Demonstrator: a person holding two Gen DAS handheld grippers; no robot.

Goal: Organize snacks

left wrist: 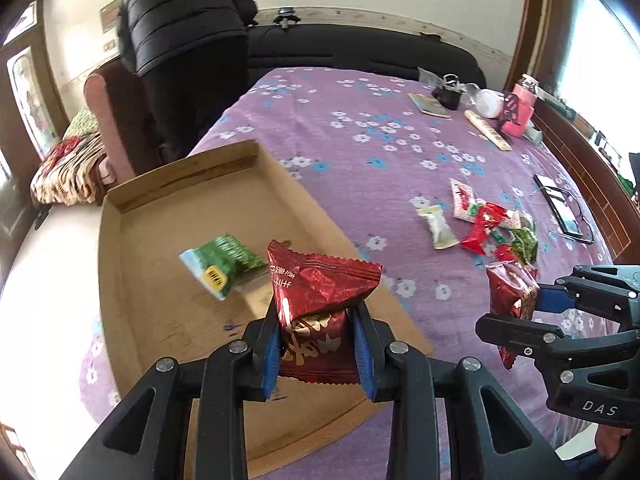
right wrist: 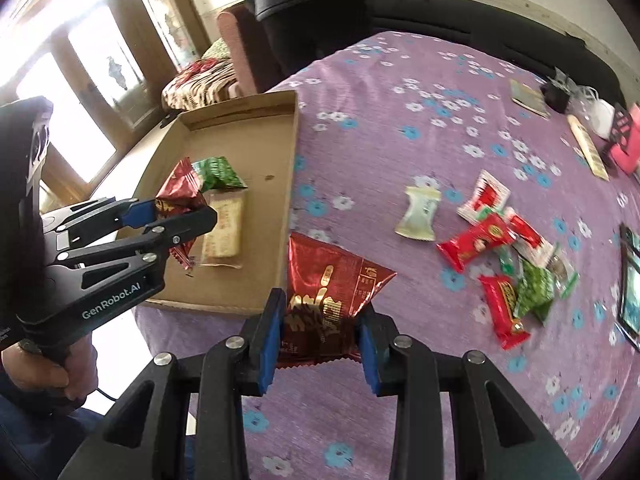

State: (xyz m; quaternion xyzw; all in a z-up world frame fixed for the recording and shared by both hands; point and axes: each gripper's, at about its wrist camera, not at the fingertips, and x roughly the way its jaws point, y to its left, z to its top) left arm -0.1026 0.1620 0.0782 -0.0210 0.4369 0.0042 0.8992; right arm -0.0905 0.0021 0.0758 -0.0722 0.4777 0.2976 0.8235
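My left gripper [left wrist: 316, 344] is shut on a dark red snack packet [left wrist: 316, 300] and holds it above the cardboard tray [left wrist: 132, 256]; it also shows in the right wrist view [right wrist: 172, 220]. A green snack packet [left wrist: 222, 262] lies in the tray, with a beige packet [right wrist: 224, 228] beside it. My right gripper [right wrist: 320, 340] is shut on another dark red snack packet [right wrist: 328, 292], just right of the tray's near corner; it shows in the left wrist view [left wrist: 516, 312]. A pile of loose snacks [right wrist: 496, 248] lies on the purple cloth to the right.
The purple flowered tablecloth [left wrist: 360, 152] covers the table. A phone [left wrist: 560, 208] lies at the right edge. A pink bottle [left wrist: 520, 108], a black cup [left wrist: 450, 94] and a booklet [left wrist: 428, 104] stand at the far right. A person in a black jacket [left wrist: 184, 20] stands behind the table.
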